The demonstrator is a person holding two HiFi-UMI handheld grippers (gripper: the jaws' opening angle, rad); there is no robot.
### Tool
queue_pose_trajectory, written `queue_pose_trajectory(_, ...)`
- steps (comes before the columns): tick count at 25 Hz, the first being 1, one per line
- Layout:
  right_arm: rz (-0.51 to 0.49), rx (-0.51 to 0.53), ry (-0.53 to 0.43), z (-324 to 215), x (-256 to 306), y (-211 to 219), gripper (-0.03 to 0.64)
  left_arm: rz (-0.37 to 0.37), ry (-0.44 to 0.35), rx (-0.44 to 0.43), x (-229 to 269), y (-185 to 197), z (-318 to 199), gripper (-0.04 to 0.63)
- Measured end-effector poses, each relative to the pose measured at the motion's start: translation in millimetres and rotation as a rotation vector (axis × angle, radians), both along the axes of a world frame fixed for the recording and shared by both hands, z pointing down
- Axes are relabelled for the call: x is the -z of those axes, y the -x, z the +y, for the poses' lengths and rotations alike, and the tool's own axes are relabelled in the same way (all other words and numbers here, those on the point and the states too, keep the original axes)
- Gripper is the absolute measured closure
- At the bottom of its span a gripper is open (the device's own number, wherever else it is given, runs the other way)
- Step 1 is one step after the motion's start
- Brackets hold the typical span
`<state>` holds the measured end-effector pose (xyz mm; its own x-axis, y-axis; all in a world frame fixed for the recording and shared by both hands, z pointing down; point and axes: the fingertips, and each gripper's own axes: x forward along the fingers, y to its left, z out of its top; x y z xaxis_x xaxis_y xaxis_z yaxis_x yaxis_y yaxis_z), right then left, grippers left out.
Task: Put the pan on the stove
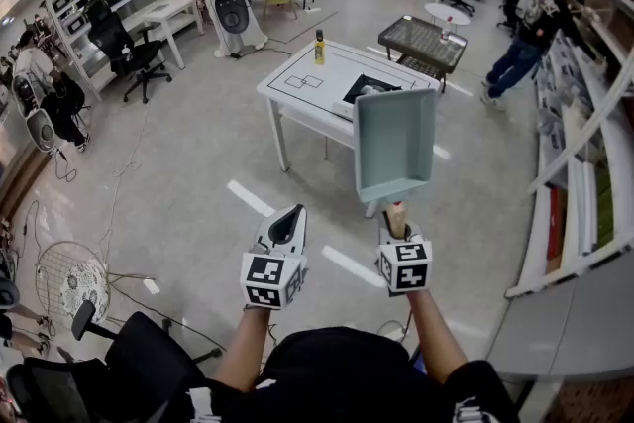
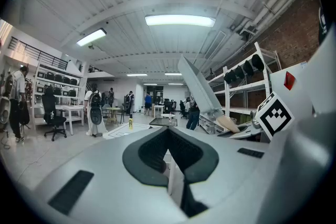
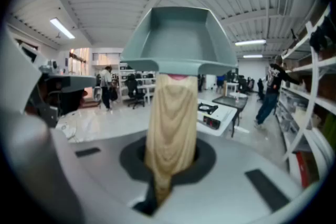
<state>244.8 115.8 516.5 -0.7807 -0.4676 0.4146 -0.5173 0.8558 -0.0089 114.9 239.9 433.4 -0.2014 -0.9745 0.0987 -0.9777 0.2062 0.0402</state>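
The right gripper (image 1: 396, 221) was clamped on the wooden handle of the square grey-blue metal pan (image 1: 394, 144), carried aloft well short of the black stove (image 1: 371, 87) on the white table (image 1: 297, 94), so the next move likely called for walking closer and lowering it, while the left gripper (image 1: 288, 216) was closed and empty.

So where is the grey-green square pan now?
Head view, right of centre: the right gripper holds the pan aloft by its wooden handle, before the white table.
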Motion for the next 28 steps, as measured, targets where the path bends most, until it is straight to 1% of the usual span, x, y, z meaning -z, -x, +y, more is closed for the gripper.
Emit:
queue_pose_trajectory(3, 0.003, 0.001, 0.001, 2.4, 1.0, 0.8, 0.581, -0.004, 0.005, 0.001, 0.6, 1.5, 0.5, 0.571)
queue_pose_trajectory(8, 0.007, 0.009, 0.002, 2.9, 0.9, -1.9, 0.581, 0.026, -0.003, -0.012, -0.4, -3.6, -1.5, 0.571)
queue_pose_trajectory(12, -0.001, 0.012, 0.012, 1.6, 1.6, -3.1, 0.581, 0.004, 0.019, -0.010, -2.5, -6.5, -4.7, 0.571)
queue_pose_trajectory(16, -0.010, 0.014, 0.037, -3.7, -0.5, -6.5, 0.581, 0.004, 0.015, -0.002, -1.8, -11.2, -8.0, 0.571)
queue_pose_trajectory(22, -0.014, 0.022, 0.042, -17.3, -4.4, -15.6, 0.581, -0.008, 0.015, 0.015, -3.0, -19.3, -18.9, 0.571)
queue_pose_trajectory(24, -0.016, 0.032, 0.043, -21.7, -6.1, -19.3, 0.581, 0.001, 0.005, 0.019, -3.2, -24.5, -23.4, 0.571)
queue_pose_trajectory(27, -0.008, 0.048, 0.041, -28.5, -12.2, -26.0, 0.581, 0.038, -0.021, 0.023, -6.3, -32.9, -28.8, 0.571)
queue_pose_trajectory(28, -0.003, 0.053, 0.041, -30.5, -14.7, -27.4, 0.581, 0.038, -0.023, 0.030, -7.3, -34.2, -29.6, 0.571)
